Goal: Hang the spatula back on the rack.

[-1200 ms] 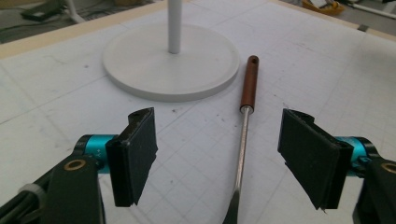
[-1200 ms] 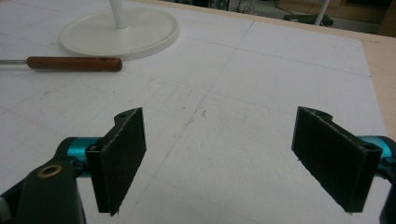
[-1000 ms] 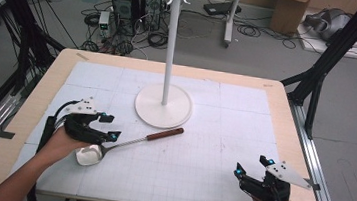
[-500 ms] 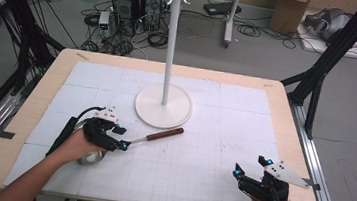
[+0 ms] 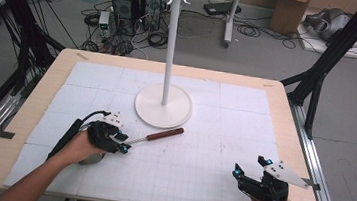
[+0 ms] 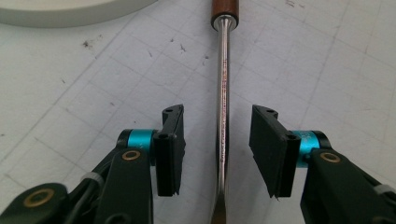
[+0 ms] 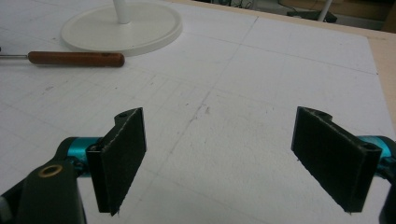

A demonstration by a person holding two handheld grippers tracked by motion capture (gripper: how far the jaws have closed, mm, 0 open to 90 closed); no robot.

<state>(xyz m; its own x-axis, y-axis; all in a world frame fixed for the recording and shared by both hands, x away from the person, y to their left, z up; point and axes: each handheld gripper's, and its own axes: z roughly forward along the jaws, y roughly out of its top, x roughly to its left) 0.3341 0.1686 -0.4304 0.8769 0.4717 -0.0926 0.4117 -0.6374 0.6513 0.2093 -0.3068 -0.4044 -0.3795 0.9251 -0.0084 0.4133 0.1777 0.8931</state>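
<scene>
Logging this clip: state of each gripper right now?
Left gripper: open, jaws either side of the ladle's metal shaft.
Right gripper: open, holding nothing.

White stand [image 5: 164, 104]: round base plus tall post, sits mid-table, the main obstacle. Ladle [image 5: 155, 136] lies just in front of the base, wooden handle nearly at its rim; passage between them is narrow. Left gripper [image 6: 219, 151] straddles the ladle's metal shaft in front-left of the stand, jaws apart, gap either side. Right gripper [image 5: 251, 172] sits front-right of the stand, well apart. Gridded mat [image 5: 211, 149] between them lies open.
</scene>
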